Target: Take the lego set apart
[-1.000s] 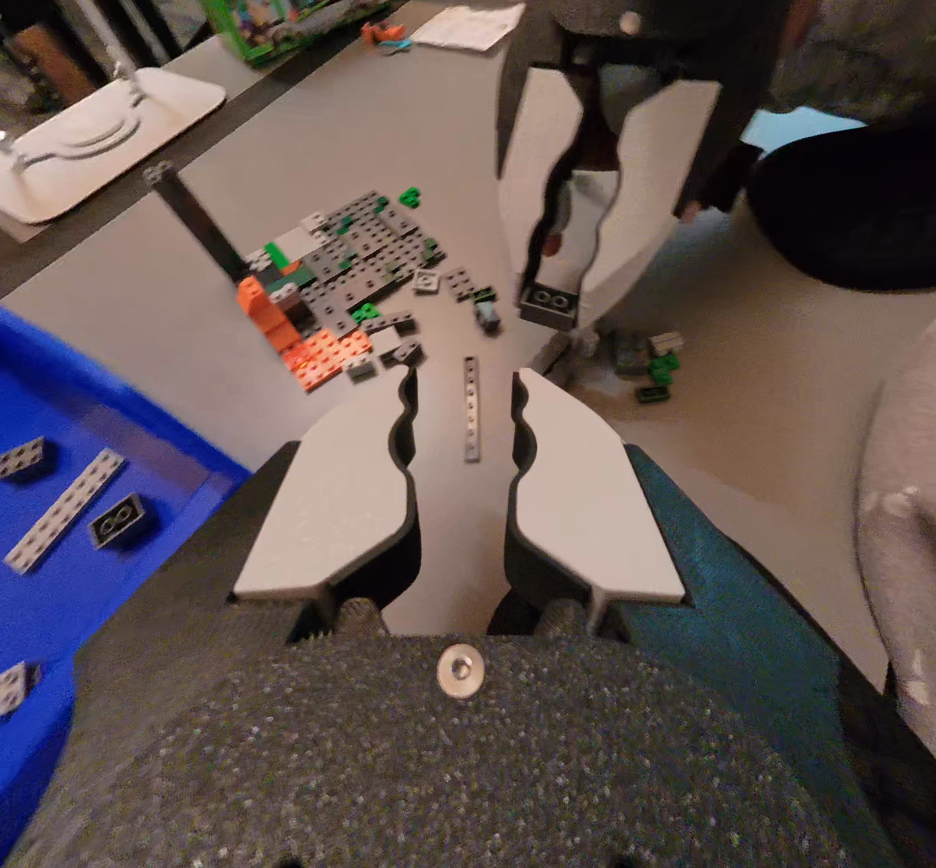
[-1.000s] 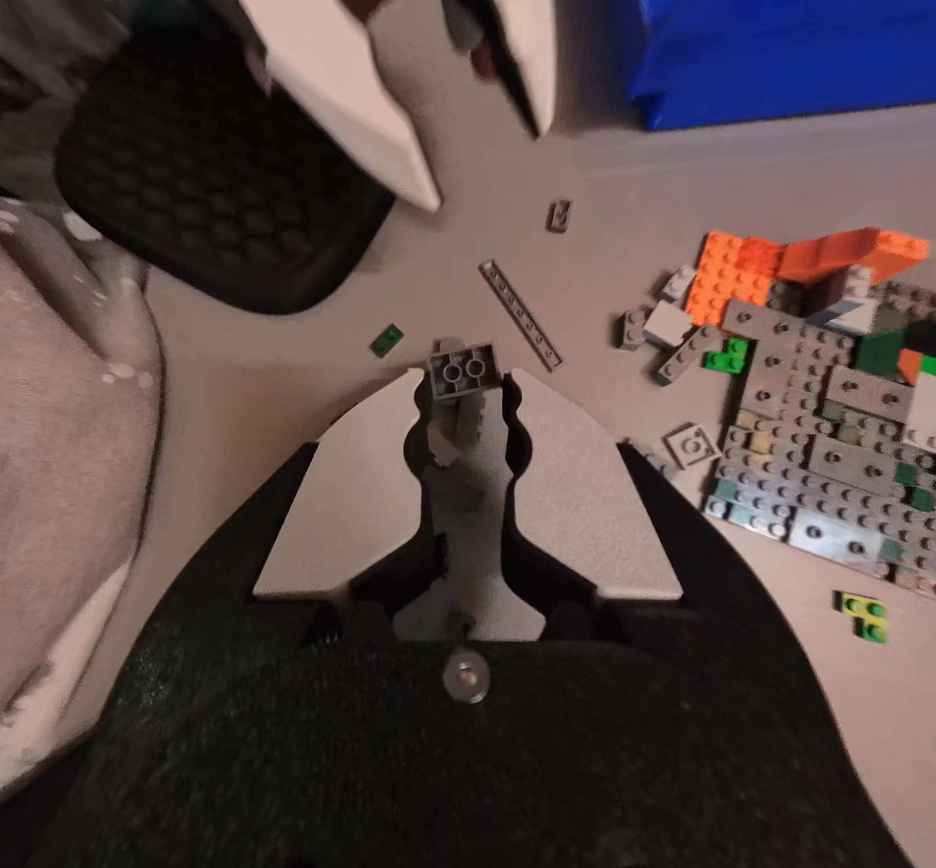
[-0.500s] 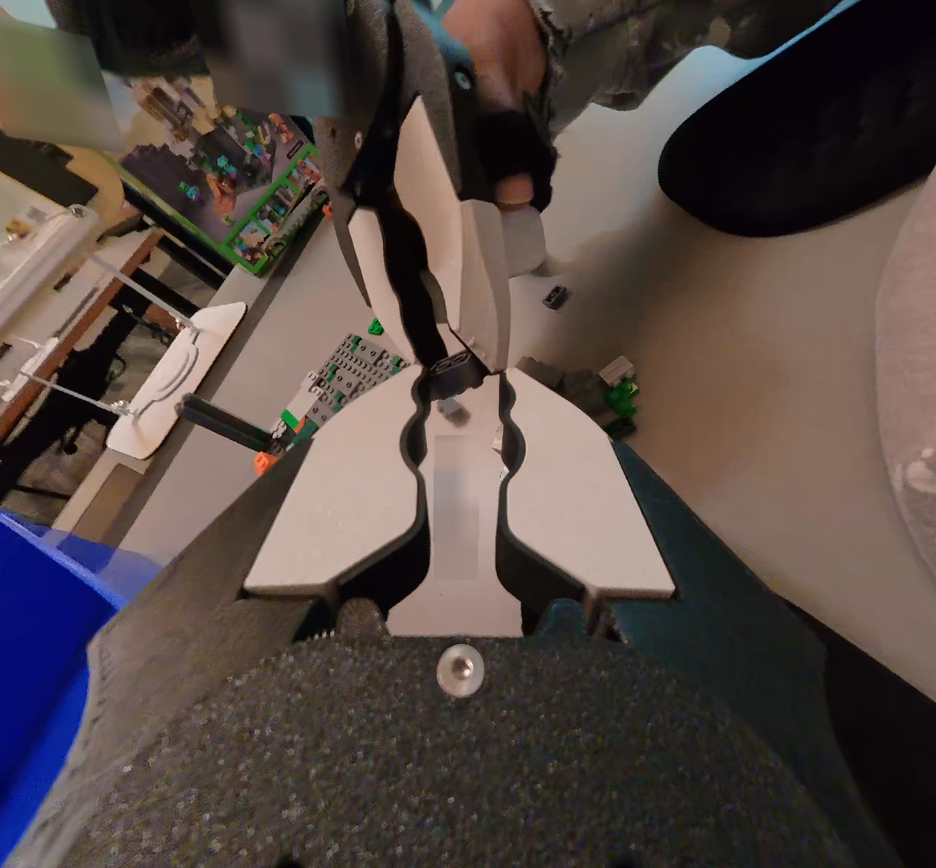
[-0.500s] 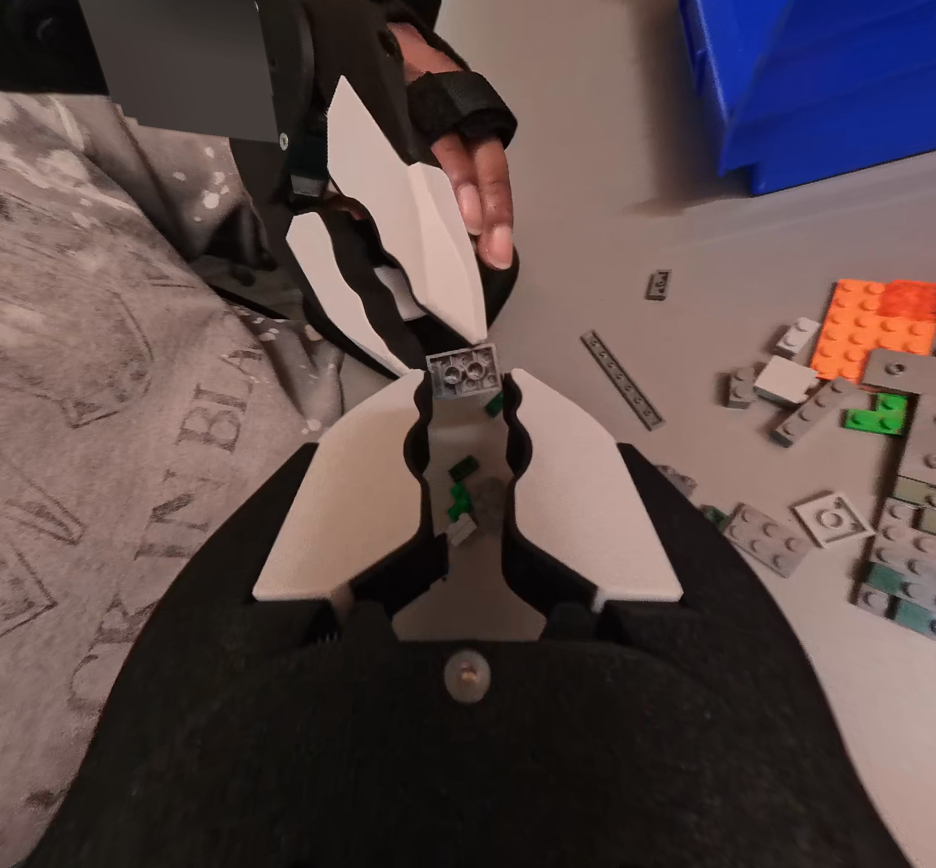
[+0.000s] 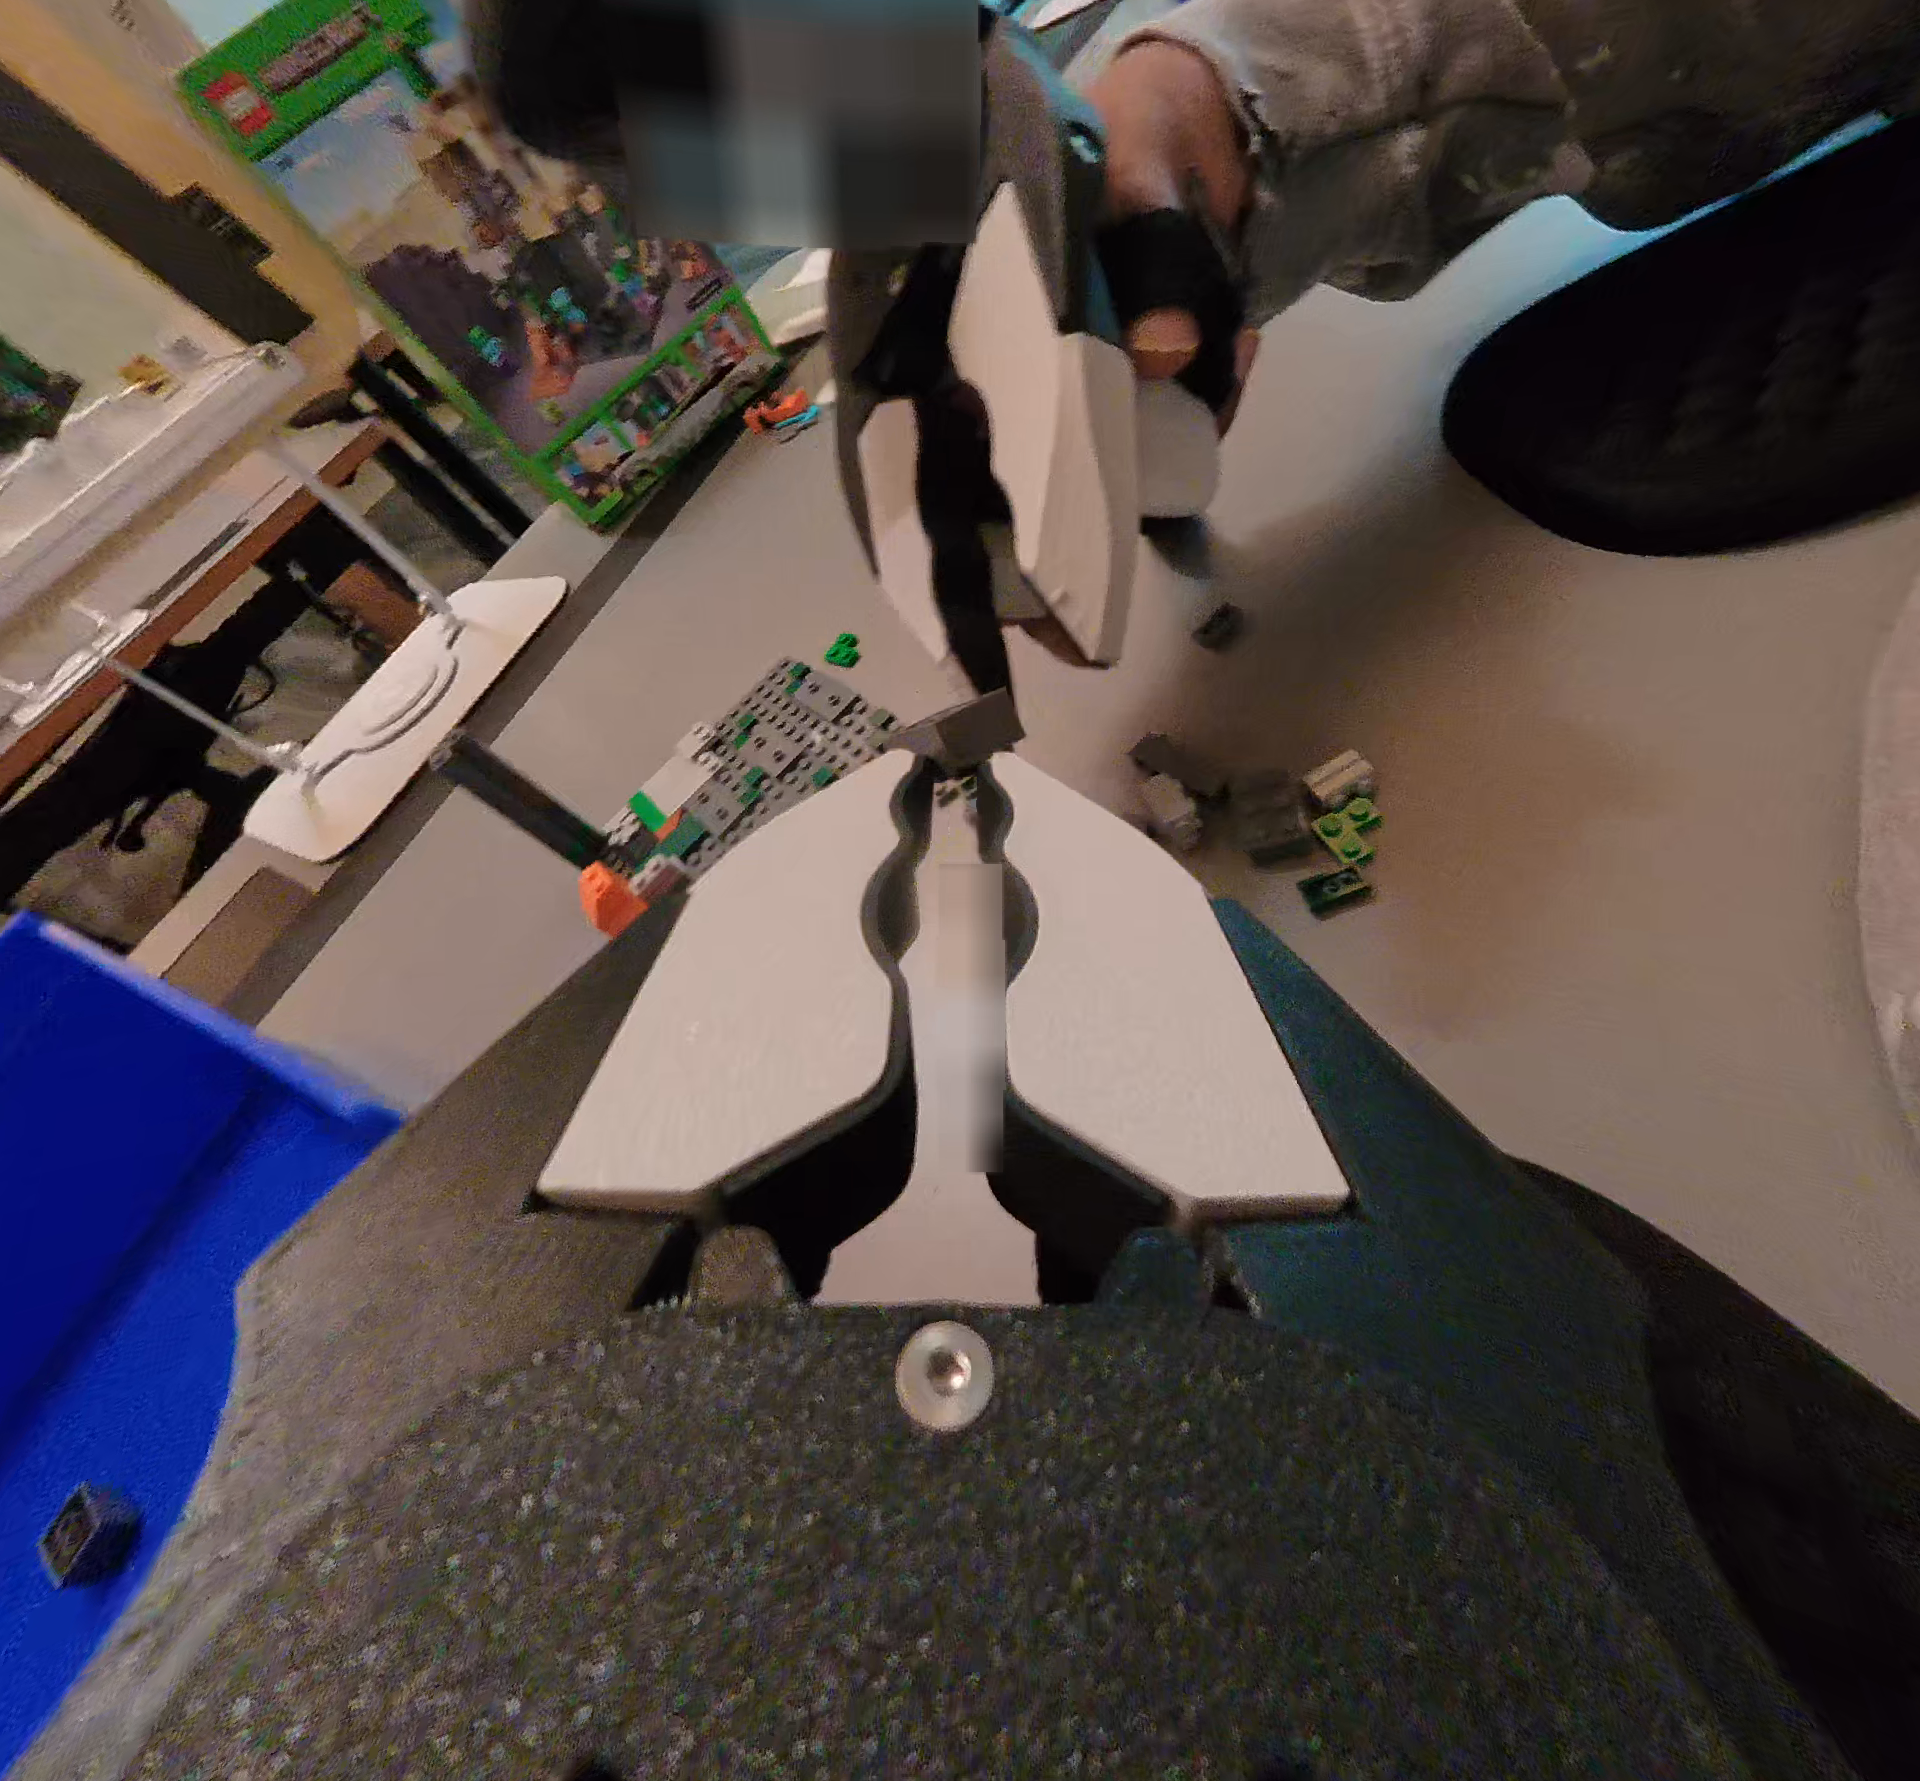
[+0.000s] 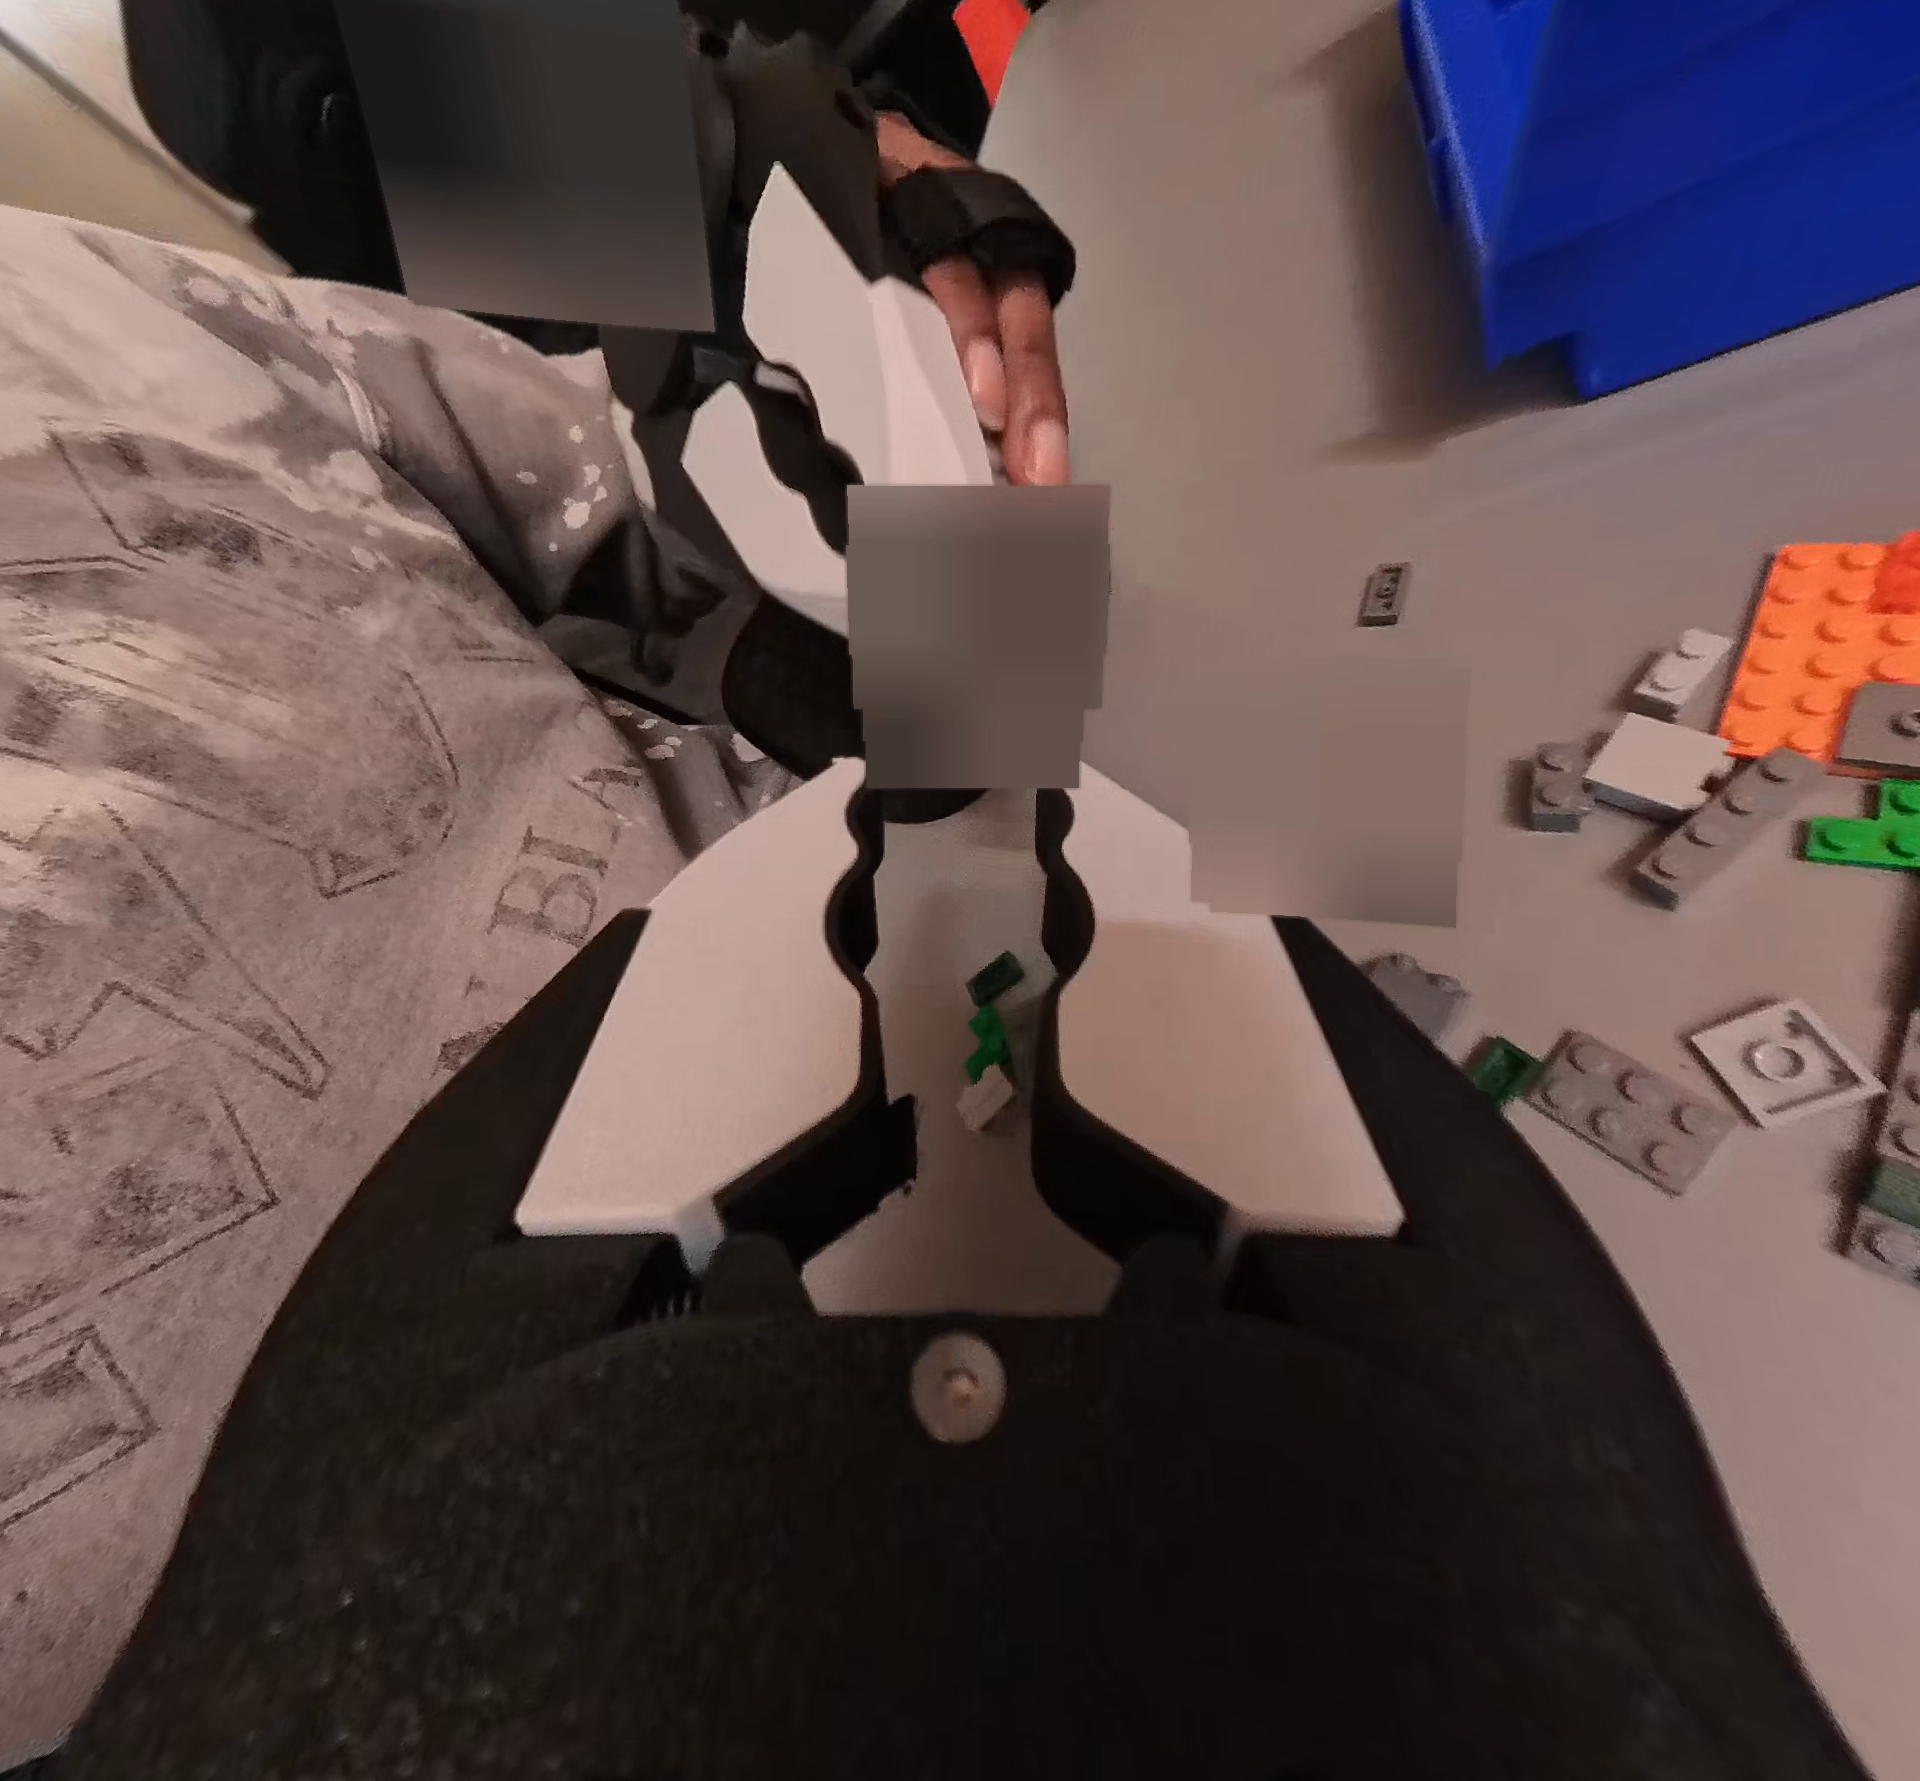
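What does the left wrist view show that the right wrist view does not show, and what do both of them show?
Only the left wrist view shows the green lego box, the white stand base and the dark grey brick at the left gripper tips.

Only the right wrist view shows the orange plate and the white square tile; a mosaic patch hides the right gripper tips.

Both show the blue bin and the grey table.
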`<move>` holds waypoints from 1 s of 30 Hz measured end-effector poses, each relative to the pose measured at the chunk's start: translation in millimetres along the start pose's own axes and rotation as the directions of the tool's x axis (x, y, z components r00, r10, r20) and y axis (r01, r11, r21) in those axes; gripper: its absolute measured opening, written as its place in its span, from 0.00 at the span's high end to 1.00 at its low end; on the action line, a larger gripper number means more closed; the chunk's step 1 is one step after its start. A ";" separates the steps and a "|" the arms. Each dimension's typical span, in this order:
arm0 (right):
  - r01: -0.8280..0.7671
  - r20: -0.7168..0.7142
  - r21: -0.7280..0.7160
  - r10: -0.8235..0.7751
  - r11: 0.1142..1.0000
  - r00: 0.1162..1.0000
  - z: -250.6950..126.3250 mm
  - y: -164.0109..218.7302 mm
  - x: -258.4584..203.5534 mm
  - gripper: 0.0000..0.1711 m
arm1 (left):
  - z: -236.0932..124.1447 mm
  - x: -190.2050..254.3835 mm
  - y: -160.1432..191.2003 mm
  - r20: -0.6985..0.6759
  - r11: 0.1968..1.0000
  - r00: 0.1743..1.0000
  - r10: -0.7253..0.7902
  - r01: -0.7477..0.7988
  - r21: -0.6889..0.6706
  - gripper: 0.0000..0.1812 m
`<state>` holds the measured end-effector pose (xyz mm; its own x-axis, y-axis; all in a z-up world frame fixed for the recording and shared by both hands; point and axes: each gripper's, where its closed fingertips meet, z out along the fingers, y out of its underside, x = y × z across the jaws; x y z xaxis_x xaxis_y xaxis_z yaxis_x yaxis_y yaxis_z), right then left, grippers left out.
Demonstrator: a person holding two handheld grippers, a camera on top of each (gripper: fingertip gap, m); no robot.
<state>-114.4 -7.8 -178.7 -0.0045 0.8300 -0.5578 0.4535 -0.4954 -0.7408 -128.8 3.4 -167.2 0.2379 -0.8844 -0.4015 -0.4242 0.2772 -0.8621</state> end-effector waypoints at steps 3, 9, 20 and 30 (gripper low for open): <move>0.043 -0.135 -0.077 -0.053 0.996 0.989 -5.6 13.2 16.8 0.83 | -12.8 -29.9 10.0 0.104 0.998 0.994 -0.038 0.042 -0.042 0.96; 0.207 -0.307 -0.407 -0.347 0.889 0.886 -2.3 63.9 35.8 0.75 | -59.1 -117.3 40.3 0.370 0.977 0.921 -0.125 0.178 -0.114 0.96; 0.261 -0.265 -0.578 -0.480 0.773 0.836 15.6 84.7 27.1 0.75 | -64.5 -173.0 116.3 0.532 0.869 0.813 -0.237 0.423 -0.259 0.95; 0.258 -0.264 -0.530 -0.447 0.808 0.855 15.0 83.2 29.2 0.85 | -66.7 -169.1 101.8 0.530 0.871 0.796 -0.291 0.450 -0.198 0.88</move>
<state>-90.1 -28.6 -262.2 0.0290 0.9985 -0.0471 0.8374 -0.0500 -0.5443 -270.6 156.2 -166.4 0.7762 -0.5860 -0.2325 -0.4353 -0.2314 -0.8701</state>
